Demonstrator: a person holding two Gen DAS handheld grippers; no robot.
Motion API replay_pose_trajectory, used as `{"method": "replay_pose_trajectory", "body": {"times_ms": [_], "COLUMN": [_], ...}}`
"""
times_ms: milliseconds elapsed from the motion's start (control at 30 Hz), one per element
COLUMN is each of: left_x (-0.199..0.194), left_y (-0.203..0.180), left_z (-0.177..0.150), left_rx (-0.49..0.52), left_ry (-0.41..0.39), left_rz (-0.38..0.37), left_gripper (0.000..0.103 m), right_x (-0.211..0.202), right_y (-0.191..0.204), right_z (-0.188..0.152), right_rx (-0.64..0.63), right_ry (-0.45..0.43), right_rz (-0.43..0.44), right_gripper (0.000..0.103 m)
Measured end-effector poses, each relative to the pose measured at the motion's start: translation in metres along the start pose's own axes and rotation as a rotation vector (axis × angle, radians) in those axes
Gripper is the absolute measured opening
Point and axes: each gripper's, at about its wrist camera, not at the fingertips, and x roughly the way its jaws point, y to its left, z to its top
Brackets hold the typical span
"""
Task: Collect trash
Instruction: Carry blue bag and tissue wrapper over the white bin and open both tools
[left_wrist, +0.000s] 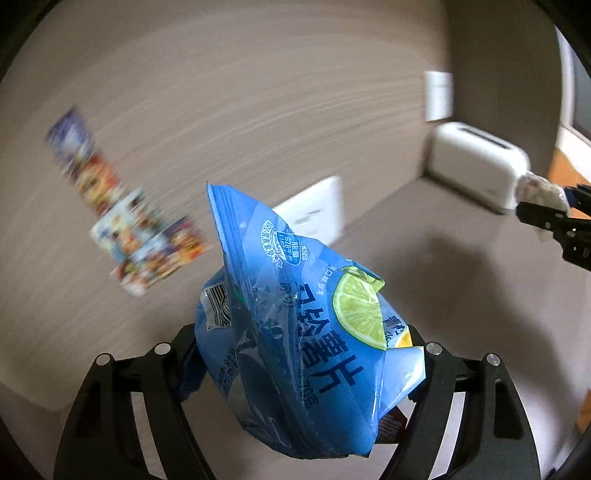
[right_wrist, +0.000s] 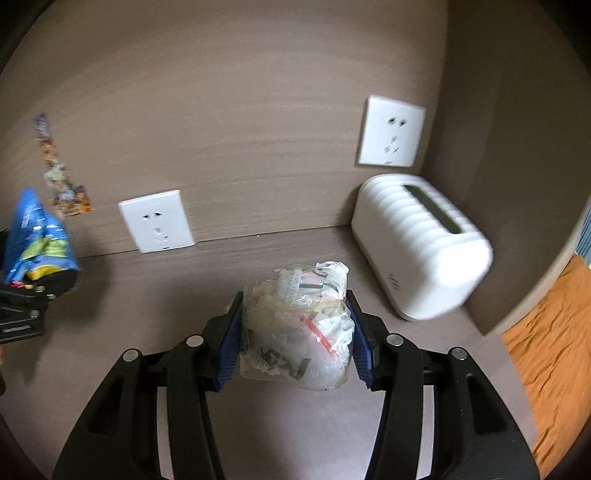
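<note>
My left gripper (left_wrist: 306, 354) is shut on a crumpled blue chip bag (left_wrist: 295, 332) with a lime picture, held above the brown desk. The bag hides the fingertips. It also shows at the far left of the right wrist view (right_wrist: 37, 236). My right gripper (right_wrist: 295, 332) is shut on a crumpled ball of clear plastic and white paper trash (right_wrist: 299, 325), held between the blue pads (right_wrist: 229, 339) above the desk. That ball and gripper show at the right edge of the left wrist view (left_wrist: 539, 192).
A white toaster (right_wrist: 421, 247) stands in the back right corner. Two white wall sockets (right_wrist: 157, 221) (right_wrist: 393, 131) sit on the brown wall. Colourful stickers (left_wrist: 122, 218) are on the wall at left. An orange surface (right_wrist: 546, 350) lies beyond the desk's right side.
</note>
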Motion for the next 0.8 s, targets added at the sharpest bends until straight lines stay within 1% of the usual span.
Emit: {"method": "replay_pose_trajectory", "body": {"times_ms": [33,100,133,233,267,367,400,467,533,633,733,800], "left_x": [-0.007,-0.017,-0.021,-0.037,-0.034,-0.048,-0.056,-0.064,-0.070,-0.077,-0.080,-0.089], "left_y": [-0.012,-0.039,-0.054,-0.099,-0.107,-0.156,-0.177,-0.203,-0.241,-0.287,-0.333,-0.354], "left_z": [0.003,0.007,0.009,0.011,0.011,0.009,0.005,0.002,-0.003,-0.014,-0.025,-0.038], "left_rx": [0.023,0.074,0.103,0.187,0.210,0.308,0.356,0.415,0.487,0.566,0.639,0.683], "left_ry": [-0.008,-0.020,-0.025,-0.043,-0.046,-0.067,-0.075,-0.082,-0.088,-0.077,-0.069,-0.061], "left_rz": [-0.023,-0.059,-0.075,-0.148,-0.167,-0.236,-0.268,-0.311,-0.366,-0.451,-0.517,-0.560], "left_gripper": [0.077,0.077,0.077,0.077,0.077,0.077,0.077,0.077,0.077,0.077,0.077,0.077], "right_x": [-0.005,-0.032,-0.041,-0.069,-0.077,-0.106,-0.114,-0.131,-0.147,-0.167,-0.182,-0.190], "right_y": [0.002,-0.008,-0.005,-0.021,-0.027,-0.046,-0.051,-0.062,-0.071,-0.084,-0.094,-0.100], "right_z": [0.002,-0.011,-0.016,-0.038,-0.044,-0.070,-0.078,-0.098,-0.120,-0.153,-0.186,-0.209], "right_rx": [-0.006,-0.015,-0.018,-0.010,-0.003,0.023,0.030,0.045,0.056,0.086,0.128,0.149], "right_ry": [-0.004,-0.014,-0.016,-0.019,-0.016,0.000,0.007,0.021,0.045,0.084,0.120,0.145], "right_rz": [-0.003,-0.021,-0.026,-0.067,-0.076,-0.123,-0.140,-0.168,-0.199,-0.244,-0.260,-0.281], "right_gripper": [0.052,0.052,0.052,0.052,0.052,0.052,0.052,0.052,0.052,0.052,0.052,0.052]}}
